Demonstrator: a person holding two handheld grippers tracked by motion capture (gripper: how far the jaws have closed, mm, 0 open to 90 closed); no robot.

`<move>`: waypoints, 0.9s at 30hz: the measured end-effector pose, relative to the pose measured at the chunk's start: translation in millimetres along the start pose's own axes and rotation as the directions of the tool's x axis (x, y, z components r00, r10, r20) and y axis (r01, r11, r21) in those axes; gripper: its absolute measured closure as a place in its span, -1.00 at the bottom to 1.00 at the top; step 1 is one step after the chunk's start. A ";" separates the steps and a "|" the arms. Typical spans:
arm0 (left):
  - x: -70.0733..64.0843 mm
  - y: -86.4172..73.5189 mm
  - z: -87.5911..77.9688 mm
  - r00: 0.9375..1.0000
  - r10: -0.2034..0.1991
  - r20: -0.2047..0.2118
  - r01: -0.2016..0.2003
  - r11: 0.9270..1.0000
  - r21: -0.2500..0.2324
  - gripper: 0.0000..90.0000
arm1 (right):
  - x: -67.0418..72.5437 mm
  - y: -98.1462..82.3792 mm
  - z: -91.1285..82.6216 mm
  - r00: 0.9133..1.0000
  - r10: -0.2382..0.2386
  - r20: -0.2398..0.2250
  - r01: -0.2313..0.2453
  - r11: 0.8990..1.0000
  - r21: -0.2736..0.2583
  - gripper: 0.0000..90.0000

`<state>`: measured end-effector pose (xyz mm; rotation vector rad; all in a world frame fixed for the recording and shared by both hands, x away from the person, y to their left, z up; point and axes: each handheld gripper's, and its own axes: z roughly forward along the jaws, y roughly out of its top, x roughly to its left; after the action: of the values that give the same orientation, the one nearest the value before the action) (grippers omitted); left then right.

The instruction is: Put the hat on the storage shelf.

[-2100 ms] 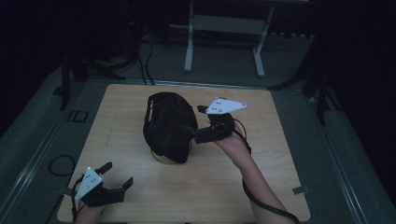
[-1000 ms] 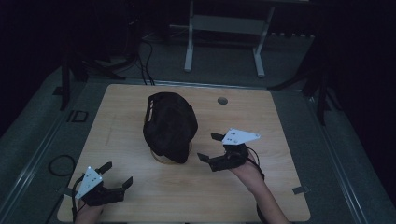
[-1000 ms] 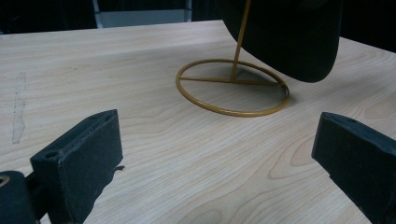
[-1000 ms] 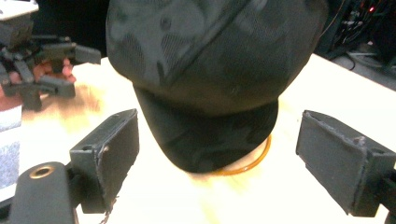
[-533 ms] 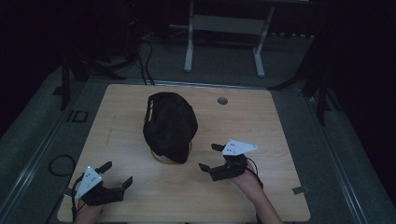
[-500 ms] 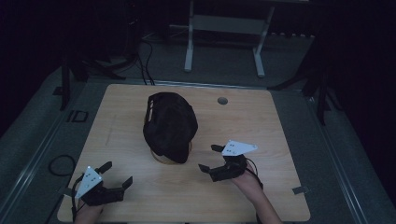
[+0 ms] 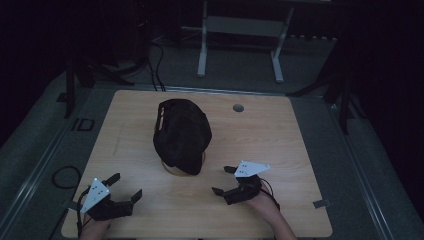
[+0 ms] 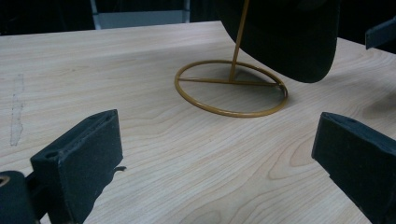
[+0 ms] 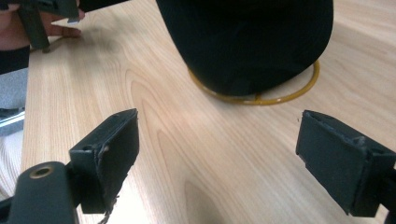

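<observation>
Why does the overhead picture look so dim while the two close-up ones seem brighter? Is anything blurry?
High view: room dark, only the light wooden table lit, the black cap nearly featureless. Left gripper view: brighter, wood grain sharp, the thin gold wire stand casts a soft shadow. Right gripper view: a pale glare patch on the wood between the jaws, and the near jaws look slightly soft.

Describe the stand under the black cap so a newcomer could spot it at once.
Look to the middle of the wooden table, beneath the black cap. The gold wire stand is a flat ring with a crossbar and one thin upright rod, the table's only metallic gold item.
</observation>
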<state>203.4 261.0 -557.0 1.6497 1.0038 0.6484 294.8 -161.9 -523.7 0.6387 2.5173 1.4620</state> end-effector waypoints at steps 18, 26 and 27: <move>-0.3 0.0 0.0 1.000 0.002 -0.001 -0.002 1.000 0.002 -0.95 | -3.0 -24.9 -6.9 1.000 0.003 -0.002 -0.003 0.999 0.041 -0.70; -0.5 -0.2 0.3 1.000 0.000 0.003 0.000 1.000 0.005 -0.95 | -7.1 -37.9 -17.3 1.000 0.004 0.002 -0.004 0.999 0.051 -0.70; -0.4 -0.2 0.3 1.000 0.001 0.003 -0.001 1.000 0.005 -0.95 | -7.6 -39.7 -19.2 1.000 0.006 0.001 -0.006 0.999 0.053 -0.70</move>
<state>203.3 260.6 -557.3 1.6549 1.0040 0.6444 283.8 -197.5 -548.5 0.6558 2.5636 1.3999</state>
